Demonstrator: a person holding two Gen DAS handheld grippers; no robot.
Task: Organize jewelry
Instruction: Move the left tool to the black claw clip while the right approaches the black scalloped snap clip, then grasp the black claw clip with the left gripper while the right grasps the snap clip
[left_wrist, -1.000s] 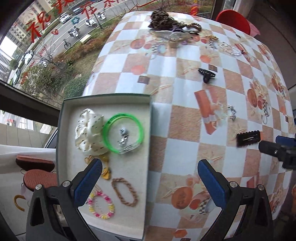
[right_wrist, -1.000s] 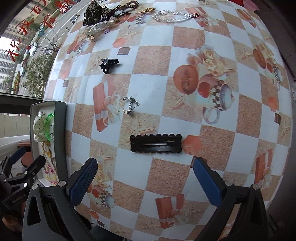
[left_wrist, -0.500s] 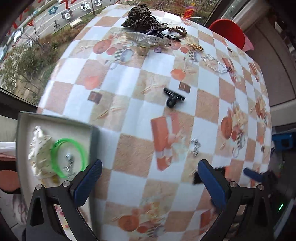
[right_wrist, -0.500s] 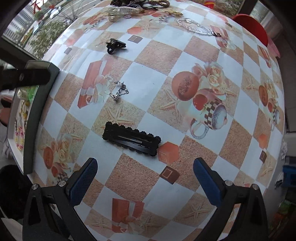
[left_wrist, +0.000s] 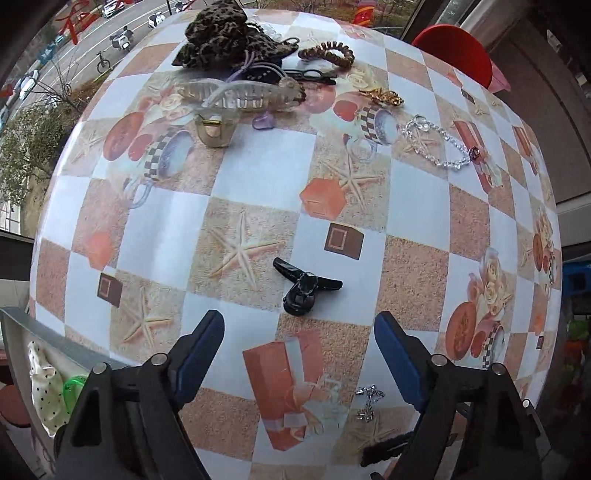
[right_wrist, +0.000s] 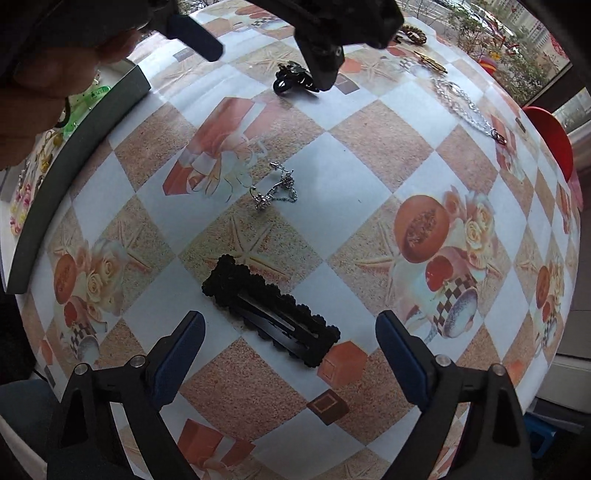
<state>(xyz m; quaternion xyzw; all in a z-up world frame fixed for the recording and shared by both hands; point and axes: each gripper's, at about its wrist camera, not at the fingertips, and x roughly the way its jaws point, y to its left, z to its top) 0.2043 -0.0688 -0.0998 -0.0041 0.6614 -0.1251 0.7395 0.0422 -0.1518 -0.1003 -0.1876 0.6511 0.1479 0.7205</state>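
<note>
Right gripper (right_wrist: 290, 345) closing, unclenched, straddling black scalloped snap clip (right_wrist: 271, 311) on checkered tablecloth (right_wrist: 369, 173), silver chain (right_wrist: 275, 187) beyond, left gripper (left_wrist: 299, 349) closing, empty, above small black claw clip (left_wrist: 304, 286), tray (right_wrist: 55, 177) leftward

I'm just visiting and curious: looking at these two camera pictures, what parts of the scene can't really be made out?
- Tray, left view: cut off by the picture edge and the left gripper, so most contents are hidden.
- Tray, right view: a hand covers part of it.
- Black snap clip, left view: mostly behind a gripper finger.
- Hair-tie pile, left view: items overlap and cannot be told apart.
- Small silver chain, right view: too small to identify.
</note>
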